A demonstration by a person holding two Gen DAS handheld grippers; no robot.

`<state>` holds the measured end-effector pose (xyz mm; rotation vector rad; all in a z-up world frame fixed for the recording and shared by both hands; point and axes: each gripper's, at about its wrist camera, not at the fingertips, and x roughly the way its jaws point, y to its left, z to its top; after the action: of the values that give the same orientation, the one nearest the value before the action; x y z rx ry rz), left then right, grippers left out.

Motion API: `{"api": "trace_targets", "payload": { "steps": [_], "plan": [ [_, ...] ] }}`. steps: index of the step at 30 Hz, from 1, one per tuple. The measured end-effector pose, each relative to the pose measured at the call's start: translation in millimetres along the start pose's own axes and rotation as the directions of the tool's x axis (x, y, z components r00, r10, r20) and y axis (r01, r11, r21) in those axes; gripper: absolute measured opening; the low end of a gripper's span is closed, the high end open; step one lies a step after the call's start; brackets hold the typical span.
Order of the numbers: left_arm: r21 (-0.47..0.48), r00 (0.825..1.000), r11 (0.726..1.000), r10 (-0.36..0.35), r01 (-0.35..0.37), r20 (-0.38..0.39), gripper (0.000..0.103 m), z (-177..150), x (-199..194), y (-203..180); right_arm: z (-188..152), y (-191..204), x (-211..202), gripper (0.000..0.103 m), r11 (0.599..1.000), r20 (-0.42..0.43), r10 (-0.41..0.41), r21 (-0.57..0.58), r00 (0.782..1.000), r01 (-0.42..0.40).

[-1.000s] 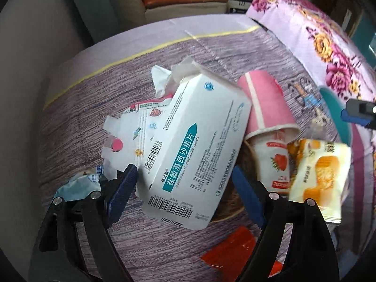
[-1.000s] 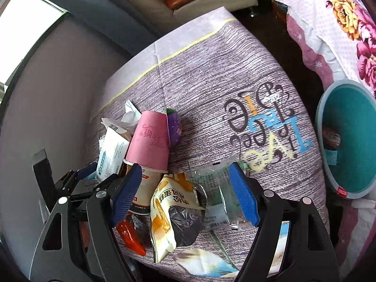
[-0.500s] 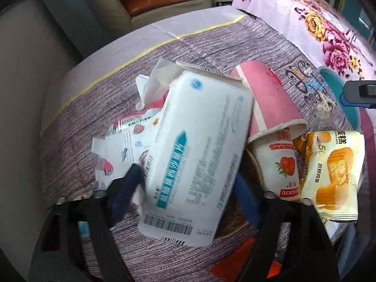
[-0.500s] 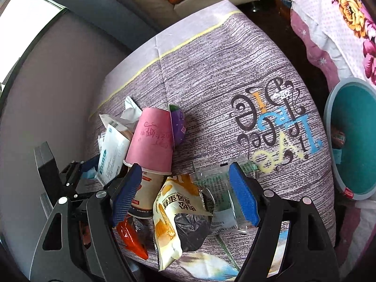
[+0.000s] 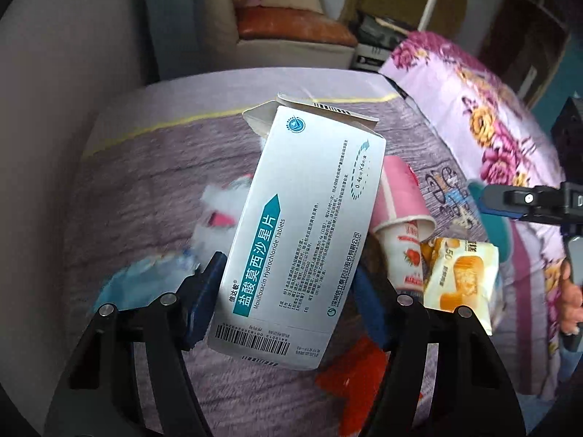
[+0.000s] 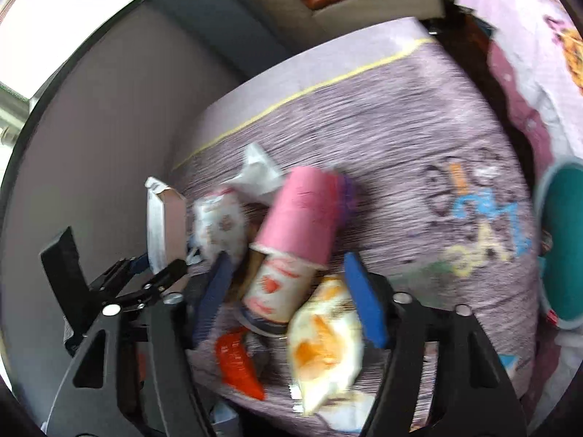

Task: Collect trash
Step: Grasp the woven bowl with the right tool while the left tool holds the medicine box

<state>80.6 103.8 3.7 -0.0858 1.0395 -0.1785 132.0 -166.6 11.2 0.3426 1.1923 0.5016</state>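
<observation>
My left gripper (image 5: 288, 302) is shut on a white tablet box (image 5: 302, 233) with teal print and holds it above the table. In the right wrist view the box (image 6: 160, 225) shows edge-on at the left, in the left gripper (image 6: 153, 273). On the purple tablecloth lie a pink paper cup (image 5: 400, 196), a strawberry yoghurt cup (image 5: 406, 255), a yellow cake wrapper (image 5: 462, 276), a red wrapper (image 5: 360, 378) and white wrappers (image 5: 222, 207). My right gripper (image 6: 291, 298) is open above the yoghurt cup (image 6: 277, 284) and the cake wrapper (image 6: 324, 342).
A teal bin (image 6: 564, 240) stands on the floor beyond the table's right edge. A flowered bedspread (image 5: 484, 116) lies at the right. A sofa with an orange cushion (image 5: 291, 29) stands behind the table. The wall is at the left.
My left gripper has closed on the tablet box and lifted it off the pile. My right gripper has moved left over the cups and the cake wrapper.
</observation>
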Motion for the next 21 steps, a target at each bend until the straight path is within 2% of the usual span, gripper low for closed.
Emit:
{"api": "trace_targets", "payload": {
  "steps": [1, 4, 6, 15, 21],
  "plan": [
    [-0.015, 1.000, 1.000, -0.004, 0.003, -0.004, 0.068, -4, -1, 5, 0, 8, 6, 0.046, 1.000, -0.019, 0.011, -0.020, 1.000, -0.012],
    [-0.046, 1.000, 0.999, 0.006, -0.007, -0.021, 0.068, -17, 4, 18, -3, 28, 30, 0.030, 0.997, -0.078, 0.015, -0.068, 0.997, -0.021],
    [-0.070, 0.999, 0.998, -0.004, 0.001, -0.037, 0.068, -23, 9, 27, -4, 41, 48, 0.026, 0.995, -0.114, -0.005, -0.102, 0.993, -0.007],
    [-0.099, 0.998, 0.995, -0.021, 0.015, -0.062, 0.068, -30, 34, 53, -2, 57, 93, 0.025, 0.983, -0.195, -0.141, -0.147, 0.971, 0.113],
    [-0.100, 0.996, 0.994, -0.042, 0.034, -0.084, 0.068, -35, 45, 65, -3, 64, 109, 0.027, 0.974, -0.212, -0.189, -0.166, 0.959, 0.156]
  ]
}}
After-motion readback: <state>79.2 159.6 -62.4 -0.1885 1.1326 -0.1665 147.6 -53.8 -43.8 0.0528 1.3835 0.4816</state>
